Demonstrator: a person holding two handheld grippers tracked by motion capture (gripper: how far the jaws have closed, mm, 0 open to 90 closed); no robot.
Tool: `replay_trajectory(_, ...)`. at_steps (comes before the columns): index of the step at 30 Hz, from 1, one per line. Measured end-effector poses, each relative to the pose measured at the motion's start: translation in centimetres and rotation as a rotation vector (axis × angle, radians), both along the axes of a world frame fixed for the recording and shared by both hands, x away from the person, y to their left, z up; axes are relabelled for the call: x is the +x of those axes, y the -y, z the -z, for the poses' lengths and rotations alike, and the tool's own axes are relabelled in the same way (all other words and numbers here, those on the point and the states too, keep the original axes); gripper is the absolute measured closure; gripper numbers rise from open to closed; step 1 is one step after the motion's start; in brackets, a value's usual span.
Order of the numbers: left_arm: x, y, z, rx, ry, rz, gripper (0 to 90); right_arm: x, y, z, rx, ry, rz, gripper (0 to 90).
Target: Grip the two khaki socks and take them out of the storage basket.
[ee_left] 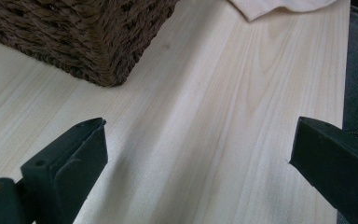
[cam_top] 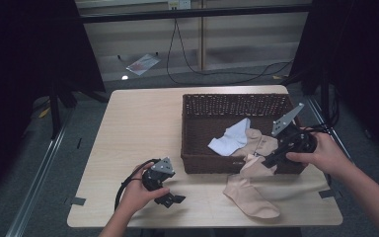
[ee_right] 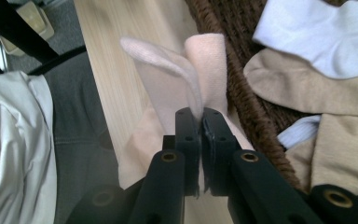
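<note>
The right gripper [ee_right: 200, 116] pinches the pale pink sock [ee_right: 168, 70] by its cuff, draped over the basket [cam_top: 212, 163] rim just beneath, probably to move it, while the left gripper [ee_left: 198, 140], spread, waits above the counter [ee_left: 242, 116].

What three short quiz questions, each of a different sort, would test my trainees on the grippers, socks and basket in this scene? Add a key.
1. True or false: the right gripper is shut on the pale pink sock.
2. Which does the left gripper hold? A) the white sock B) a tan sock C) nothing
3. Fill in: the white sock lies inside the ____.

Key
1. True: its jaws pinch the sock's cuff at the front rim of the wicker basket, and the foot lies on the table.
2. C: its jaws stand wide apart over bare wood.
3. basket, beside a tan sock.
</note>
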State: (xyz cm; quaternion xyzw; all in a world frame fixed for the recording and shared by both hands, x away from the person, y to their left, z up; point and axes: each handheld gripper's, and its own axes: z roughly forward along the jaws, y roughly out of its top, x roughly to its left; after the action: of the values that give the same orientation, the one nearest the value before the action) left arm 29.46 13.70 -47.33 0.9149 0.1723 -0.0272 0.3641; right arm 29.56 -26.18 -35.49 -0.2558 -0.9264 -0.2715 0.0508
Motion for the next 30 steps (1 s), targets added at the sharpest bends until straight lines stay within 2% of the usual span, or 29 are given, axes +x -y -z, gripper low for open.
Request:
replay_trajectory(4,0.0,-0.1,-0.1,0.014,0.003,0.008,3.5,-0.2,-0.3,0.8,-0.020,-0.004,-0.001,82.9)
replay_trajectory(5,0.0,-0.2,-0.2,0.017,0.009,0.015,3.5,-0.2,-0.4,1.0,-0.020,-0.001,-0.001,77.5)
replay_trajectory(6,0.0,-0.2,-0.1,0.010,0.007,0.011,3.5,-0.2,-0.5,1.2,-0.020,-0.008,-0.007,67.1)
replay_trajectory(7,-0.1,-0.2,-0.1,0.000,0.007,0.005,3.5,-0.2,-0.5,1.2,-0.020,-0.008,-0.007,67.1)
replay_trajectory(8,-0.1,-0.3,-0.1,0.010,0.006,0.002,3.5,-0.2,-0.6,1.2,-0.020,-0.001,-0.008,61.2)
replay_trajectory(9,-0.1,-0.3,-0.1,0.002,0.006,-0.004,3.5,-0.3,-0.6,1.1,-0.019,0.002,-0.008,57.8)
replay_trajectory(10,-0.2,-0.3,-0.2,0.029,0.019,-0.012,3.5,-0.4,-0.7,1.1,-0.019,0.001,-0.011,56.8)
replay_trajectory(12,-0.1,-0.3,-0.1,0.008,0.003,-0.007,3.5,-0.4,-0.7,1.1,-0.014,0.008,-0.013,50.7)
replay_trajectory(13,0.0,-0.3,-0.2,0.019,0.007,0.009,3.5,-0.5,-0.7,1.1,-0.010,0.011,-0.018,49.3)
replay_trajectory(14,0.1,-0.3,-0.2,0.024,0.011,0.013,3.5,-0.6,-0.6,1.2,-0.013,0.011,-0.012,42.2)
replay_trajectory(17,-0.1,-0.2,0.0,0.010,0.004,0.006,3.5,-0.8,-0.4,1.3,-0.001,0.018,-0.009,40.7)
replay_trajectory(19,-0.1,-0.2,0.0,0.008,0.006,0.009,3.5,-1.1,-0.2,1.5,0.003,0.019,-0.003,35.7)
replay_trajectory(30,0.0,-0.2,-0.1,0.012,0.005,0.008,3.5,-2.1,1.4,2.1,0.047,0.053,0.022,23.0)
